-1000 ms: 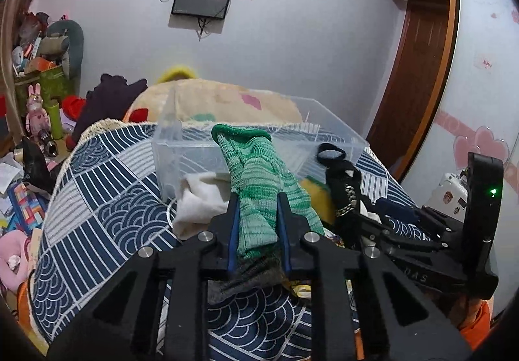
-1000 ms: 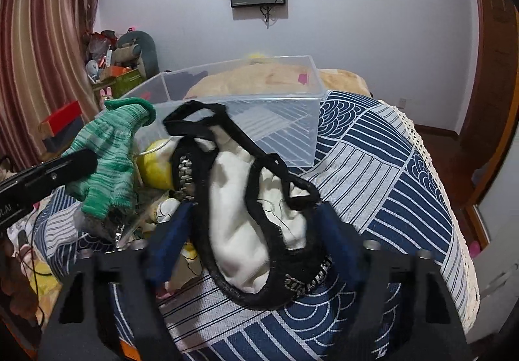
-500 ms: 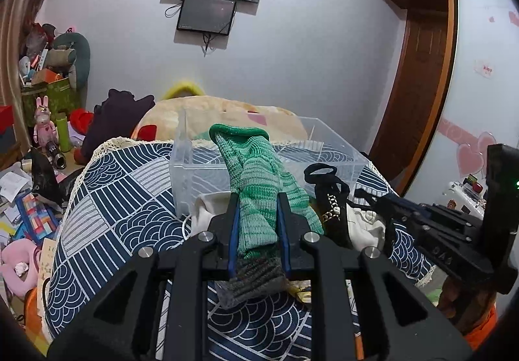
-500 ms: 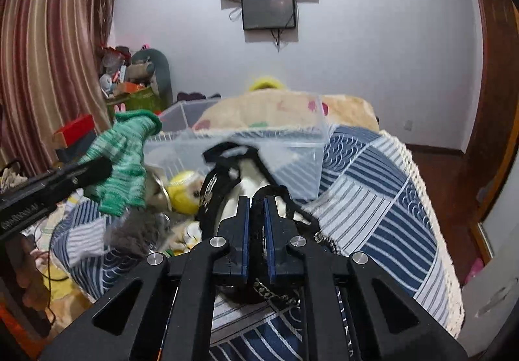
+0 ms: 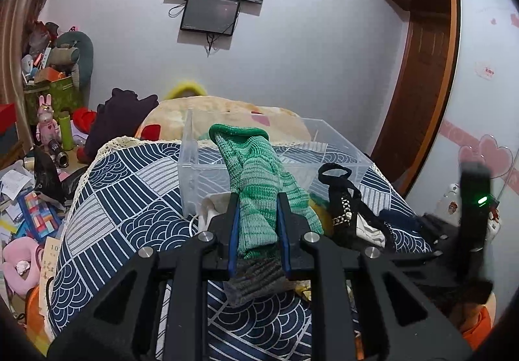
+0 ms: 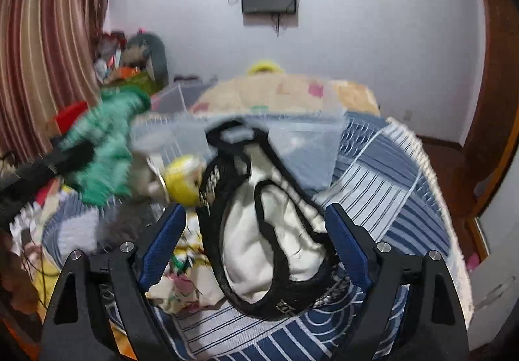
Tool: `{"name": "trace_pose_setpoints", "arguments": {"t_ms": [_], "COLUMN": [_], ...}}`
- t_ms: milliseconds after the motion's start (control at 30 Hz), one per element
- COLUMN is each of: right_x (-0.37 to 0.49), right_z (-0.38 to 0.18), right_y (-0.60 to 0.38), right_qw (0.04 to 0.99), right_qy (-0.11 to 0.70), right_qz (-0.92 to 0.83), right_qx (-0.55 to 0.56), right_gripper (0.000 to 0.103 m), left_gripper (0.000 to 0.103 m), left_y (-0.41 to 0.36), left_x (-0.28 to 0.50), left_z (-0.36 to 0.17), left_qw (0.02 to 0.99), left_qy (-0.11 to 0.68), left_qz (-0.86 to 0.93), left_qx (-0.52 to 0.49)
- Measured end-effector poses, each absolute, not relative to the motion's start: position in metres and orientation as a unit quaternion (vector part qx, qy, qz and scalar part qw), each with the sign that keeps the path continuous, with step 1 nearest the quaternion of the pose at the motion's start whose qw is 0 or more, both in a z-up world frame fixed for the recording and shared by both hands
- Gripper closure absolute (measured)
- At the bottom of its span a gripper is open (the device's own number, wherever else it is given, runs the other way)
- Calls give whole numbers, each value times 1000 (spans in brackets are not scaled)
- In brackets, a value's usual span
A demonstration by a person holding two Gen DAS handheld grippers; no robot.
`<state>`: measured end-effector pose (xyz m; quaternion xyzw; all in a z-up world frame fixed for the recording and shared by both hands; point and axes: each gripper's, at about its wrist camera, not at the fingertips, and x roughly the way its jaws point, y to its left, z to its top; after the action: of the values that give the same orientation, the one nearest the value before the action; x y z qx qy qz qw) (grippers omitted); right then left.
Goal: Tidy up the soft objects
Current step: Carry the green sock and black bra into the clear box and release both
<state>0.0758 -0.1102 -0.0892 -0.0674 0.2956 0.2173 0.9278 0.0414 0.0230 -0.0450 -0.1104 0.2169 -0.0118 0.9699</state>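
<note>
The green knitted sock [image 5: 259, 185] is standing upright, clamped between the narrowed jaws of the left tool [image 5: 258, 231], with the clear plastic bin [image 5: 337, 150] just beyond it on the bed [image 5: 129, 198]. The right tool [image 6: 256, 231] is spreading wide around the black-trimmed white garment [image 6: 259, 231] lying between its fingers.

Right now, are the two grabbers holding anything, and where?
The left gripper pinches the green knitted sock near its grey lower end. The right gripper is open, holding nothing.
</note>
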Motion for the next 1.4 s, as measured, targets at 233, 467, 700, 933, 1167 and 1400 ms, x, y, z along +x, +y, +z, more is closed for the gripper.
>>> {"name": "trace_pose_setpoints", "arguments": {"t_ms": [233, 467, 700, 933, 1167, 1400], "right_x": [80, 71, 52, 54, 49, 51], "right_z": [-96, -82, -50, -64, -77, -63], "right_y": [-115, -123, -118, -96, -86, -109], "right_qw": [922, 930, 940, 924, 916, 924], "right_qy": [312, 289, 236, 250, 262, 253], "right_qz": [221, 224, 240, 272, 281, 276], "right_qx": [-63, -48, -57, -97, -112, -75], "right_gripper": [72, 84, 85, 85, 85, 85], "left_gripper": [83, 83, 83, 83, 83, 83], "left_y": [24, 23, 24, 12, -4, -5], "left_x": [41, 37, 34, 42, 70, 82], "left_z": [-45, -42, -29, -23, -53, -70], "left_qw": [970, 972, 973, 976, 969, 962], "left_qy": [217, 209, 199, 197, 242, 269], "left_qz": [-13, -15, -26, -27, -1, -10], "left_qx": [-112, -108, -114, -92, -52, -55]}}
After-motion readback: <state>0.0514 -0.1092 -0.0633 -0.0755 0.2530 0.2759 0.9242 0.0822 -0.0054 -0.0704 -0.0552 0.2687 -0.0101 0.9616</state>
